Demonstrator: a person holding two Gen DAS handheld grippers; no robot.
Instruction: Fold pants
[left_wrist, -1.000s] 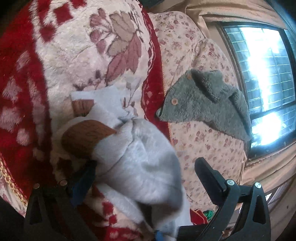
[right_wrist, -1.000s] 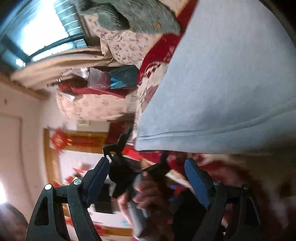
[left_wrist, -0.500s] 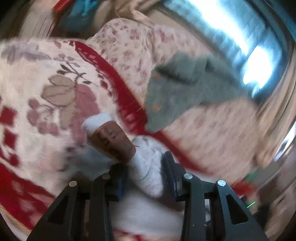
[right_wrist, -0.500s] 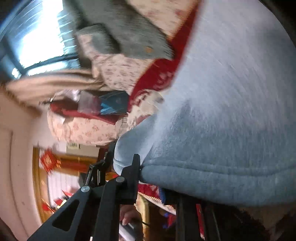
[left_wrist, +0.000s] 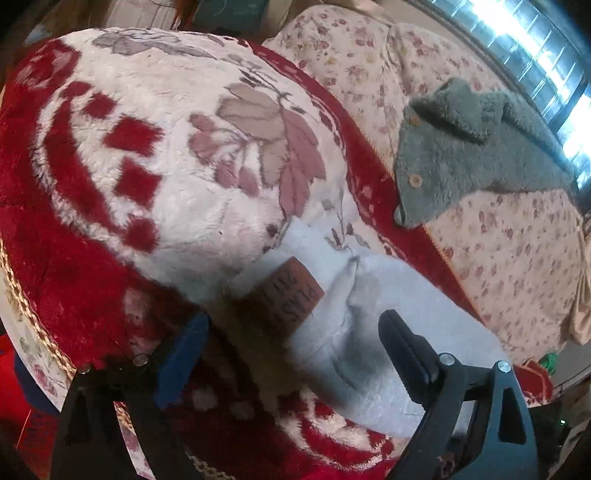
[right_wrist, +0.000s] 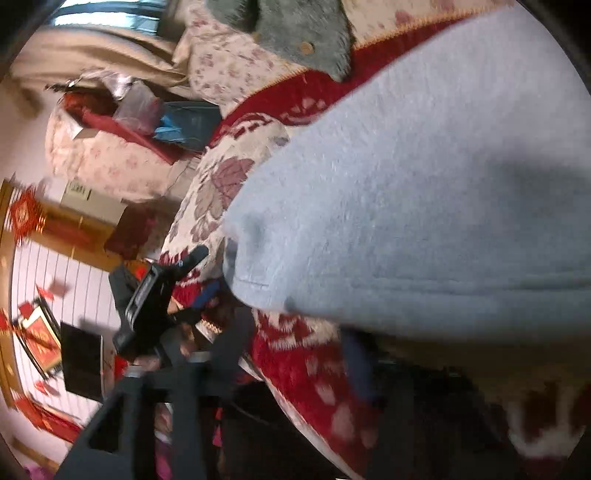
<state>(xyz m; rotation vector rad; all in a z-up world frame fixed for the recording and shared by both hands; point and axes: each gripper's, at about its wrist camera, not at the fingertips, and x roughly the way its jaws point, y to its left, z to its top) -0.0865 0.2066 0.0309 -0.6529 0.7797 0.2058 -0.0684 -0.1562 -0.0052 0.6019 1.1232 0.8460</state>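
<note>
Red floral blanket (left_wrist: 177, 177) carries the pale grey pants (left_wrist: 399, 332), bunched at five o'clock, folding barely begun. My left gripper (left_wrist: 291, 339) gapes wide, empty; right gripper (right_wrist: 280, 347) too blurred, can't tell.

Soft matt grey fleece pants (left_wrist: 399, 325), brown leather-look patch (left_wrist: 291, 295), plush red-and-cream blanket (left_wrist: 147, 147), fuzzy grey-green garment (left_wrist: 472, 155)

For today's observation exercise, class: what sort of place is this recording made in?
Probably a lived-in home bedroom or sitting room: a plush red-and-cream floral blanket over soft furniture, a fuzzy grey buttoned garment lying by a bright window, and red paper wall decorations.
</note>
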